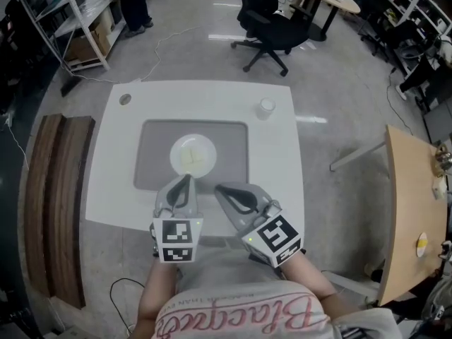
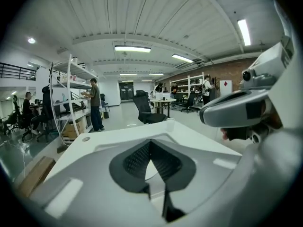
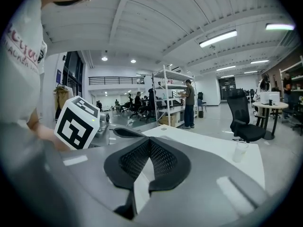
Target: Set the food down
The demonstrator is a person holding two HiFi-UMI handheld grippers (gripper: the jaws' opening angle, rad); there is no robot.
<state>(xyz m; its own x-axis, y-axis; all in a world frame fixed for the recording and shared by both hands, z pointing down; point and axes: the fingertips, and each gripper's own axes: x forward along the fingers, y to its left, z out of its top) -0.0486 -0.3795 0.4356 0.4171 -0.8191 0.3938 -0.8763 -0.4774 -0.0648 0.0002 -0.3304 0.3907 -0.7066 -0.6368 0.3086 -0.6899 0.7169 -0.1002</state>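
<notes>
We hold both grippers low over the near side of the white table [image 1: 277, 168]. The left gripper [image 1: 186, 180] has its jaws pressed together, pad against pad, with nothing between them. Its tip sits at the near rim of the plate [image 1: 176, 147], though we cannot tell whether it touches. The right gripper [image 1: 217, 187] is just beside it, angled in from the right. Its jaws are closed too and hold nothing, and its tip is close to the plate's near right edge.

The food [image 1: 191, 158] lies on the plate as a pale, yellowish patch, too small for us to tell its kind. The plate rests in the middle of a grey mat [image 1: 154, 154] on the table. A clear cup [image 1: 266, 107] stands near the far right corner, well apart from the plate, and a black office chair [image 1: 272, 27] stands on the floor beyond the table.
</notes>
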